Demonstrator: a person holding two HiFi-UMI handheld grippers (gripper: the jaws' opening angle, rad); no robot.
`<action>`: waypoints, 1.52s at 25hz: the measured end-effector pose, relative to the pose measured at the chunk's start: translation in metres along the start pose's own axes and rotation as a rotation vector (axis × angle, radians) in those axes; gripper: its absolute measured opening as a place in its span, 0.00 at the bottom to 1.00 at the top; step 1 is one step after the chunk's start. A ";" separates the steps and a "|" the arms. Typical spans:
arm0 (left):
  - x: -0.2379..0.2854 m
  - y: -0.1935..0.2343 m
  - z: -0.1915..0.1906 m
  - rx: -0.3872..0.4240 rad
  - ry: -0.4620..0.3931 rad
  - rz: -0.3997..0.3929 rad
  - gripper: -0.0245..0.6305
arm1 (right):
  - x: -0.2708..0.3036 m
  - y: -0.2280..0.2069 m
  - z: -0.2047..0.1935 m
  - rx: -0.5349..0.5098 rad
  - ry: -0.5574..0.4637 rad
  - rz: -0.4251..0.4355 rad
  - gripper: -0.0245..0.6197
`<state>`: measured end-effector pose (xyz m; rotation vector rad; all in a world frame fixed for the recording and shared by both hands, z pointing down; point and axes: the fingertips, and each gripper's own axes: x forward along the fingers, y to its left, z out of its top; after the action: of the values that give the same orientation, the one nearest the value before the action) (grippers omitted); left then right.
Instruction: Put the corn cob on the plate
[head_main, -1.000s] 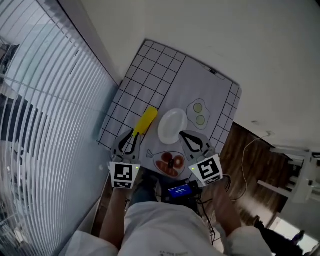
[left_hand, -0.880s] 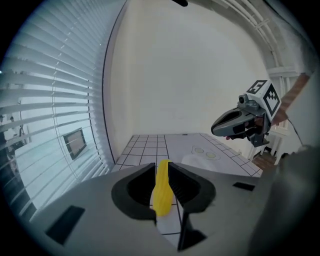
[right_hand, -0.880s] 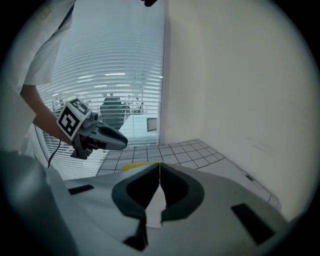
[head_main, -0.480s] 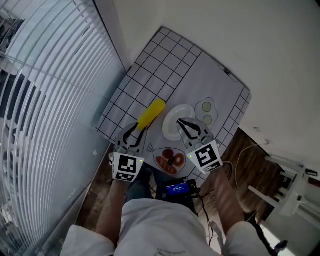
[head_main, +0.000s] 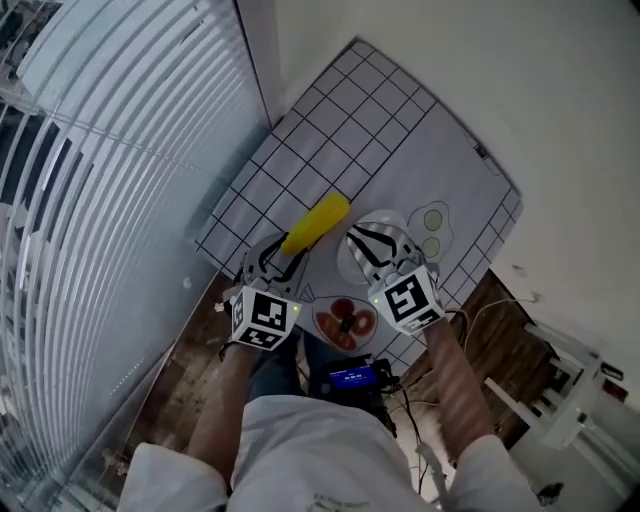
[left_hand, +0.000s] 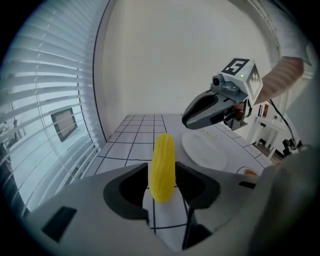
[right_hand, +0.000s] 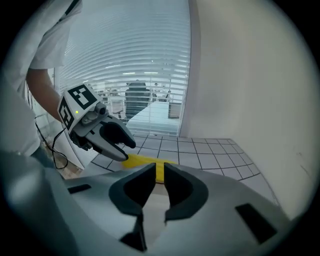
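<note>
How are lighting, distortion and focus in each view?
Head view: daylight glares on the blinds, slats bow toward the edges. Left gripper view: fisheye with black corners, corn cob sharp. Right gripper view: backlit through the blinds, foreground dim and soft.

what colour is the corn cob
Plain yellow. The corn cob shows best in the left gripper view.

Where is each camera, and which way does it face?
Head view: on the head, steeply down at the table; left tool, right tool, arms show.
Left gripper view: on the left tool, toward the wall; its just-opening jaws flank the corn cob.
Right gripper view: on the right tool, toward the blinds; its jaws, just opening, empty.
All three share the corn cob.
</note>
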<state>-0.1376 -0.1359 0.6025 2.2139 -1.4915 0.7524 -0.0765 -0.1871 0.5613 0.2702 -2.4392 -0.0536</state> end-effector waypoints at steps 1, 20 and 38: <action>0.003 0.000 -0.003 -0.004 0.010 -0.011 0.29 | 0.005 0.001 -0.001 -0.008 0.006 0.014 0.13; 0.025 -0.008 -0.017 0.008 0.105 -0.086 0.40 | 0.044 0.007 -0.010 -0.359 0.140 0.190 0.36; 0.045 -0.010 -0.019 0.054 0.189 -0.147 0.43 | 0.069 0.019 -0.025 -0.786 0.287 0.425 0.47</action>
<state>-0.1190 -0.1537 0.6452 2.1941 -1.2177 0.9340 -0.1159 -0.1825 0.6257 -0.5477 -1.9607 -0.7087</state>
